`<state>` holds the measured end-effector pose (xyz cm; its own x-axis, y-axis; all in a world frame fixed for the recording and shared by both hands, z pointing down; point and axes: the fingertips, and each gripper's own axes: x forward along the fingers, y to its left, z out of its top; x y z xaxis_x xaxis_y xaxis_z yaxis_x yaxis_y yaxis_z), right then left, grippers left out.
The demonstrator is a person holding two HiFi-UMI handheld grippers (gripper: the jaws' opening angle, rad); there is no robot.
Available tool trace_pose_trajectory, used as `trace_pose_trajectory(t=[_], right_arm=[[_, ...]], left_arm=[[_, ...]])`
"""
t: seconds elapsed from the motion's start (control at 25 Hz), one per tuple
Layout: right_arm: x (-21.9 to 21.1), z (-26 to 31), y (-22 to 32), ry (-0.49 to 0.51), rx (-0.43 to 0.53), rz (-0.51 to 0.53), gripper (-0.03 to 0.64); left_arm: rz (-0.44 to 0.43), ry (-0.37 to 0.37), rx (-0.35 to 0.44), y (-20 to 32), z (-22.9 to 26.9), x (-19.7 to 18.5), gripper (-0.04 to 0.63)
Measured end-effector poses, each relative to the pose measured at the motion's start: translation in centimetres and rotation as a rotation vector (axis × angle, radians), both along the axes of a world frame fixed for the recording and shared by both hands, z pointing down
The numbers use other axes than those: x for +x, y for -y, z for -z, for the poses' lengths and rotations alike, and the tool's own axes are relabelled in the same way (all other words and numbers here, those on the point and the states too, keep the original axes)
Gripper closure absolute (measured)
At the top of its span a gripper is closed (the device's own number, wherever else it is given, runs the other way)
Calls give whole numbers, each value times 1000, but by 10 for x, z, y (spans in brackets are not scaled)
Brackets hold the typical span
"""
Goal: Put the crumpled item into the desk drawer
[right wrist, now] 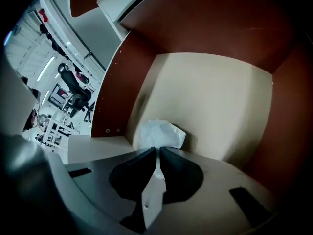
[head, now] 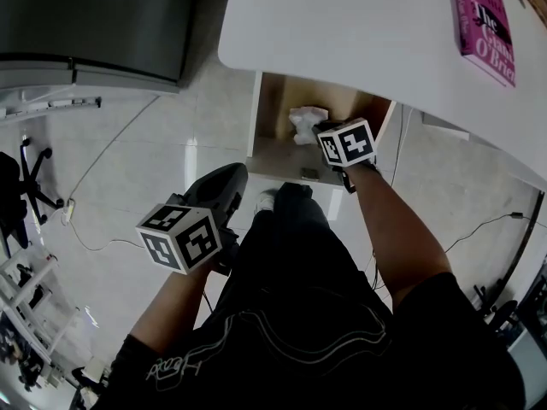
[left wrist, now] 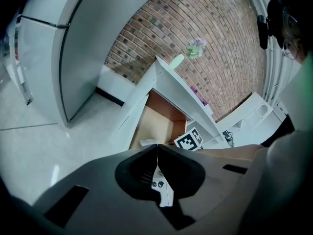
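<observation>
The crumpled white paper (head: 306,124) sits inside the open wooden desk drawer (head: 275,155), near its back left corner. My right gripper (head: 320,130) reaches into the drawer, its marker cube just behind. In the right gripper view the right gripper (right wrist: 157,151) is shut, with a fold of the crumpled paper (right wrist: 160,133) pinched at the tips; the wad rests on the pale drawer floor (right wrist: 210,97). My left gripper (head: 235,174) hangs low to the left, outside the drawer. In its own view the left gripper (left wrist: 157,146) is shut and holds nothing.
The white desk top (head: 342,24) overhangs the drawer, with a pink book (head: 485,24) at its far right. A grey cabinet (head: 94,24) stands to the left and an office chair (head: 26,186) further left. Cables run over the tiled floor. The person's legs are below.
</observation>
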<state>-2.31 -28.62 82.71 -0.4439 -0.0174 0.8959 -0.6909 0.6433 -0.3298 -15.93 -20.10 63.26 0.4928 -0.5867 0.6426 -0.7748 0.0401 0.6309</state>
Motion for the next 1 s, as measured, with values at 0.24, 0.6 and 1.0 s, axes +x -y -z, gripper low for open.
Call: trace_pose_trajectory(t=[0.24, 0.6, 1.0], right_arm=[[3, -6, 2, -19, -25, -20, 561], [6, 47, 9, 71, -2, -160, 407], [1, 230, -25, 330, 150, -161, 397]], left_arm=[[0, -4, -1, 3, -2, -2, 574], [-36, -20, 42, 15, 25, 0, 572], [-144, -21, 142, 3, 123, 13, 574]])
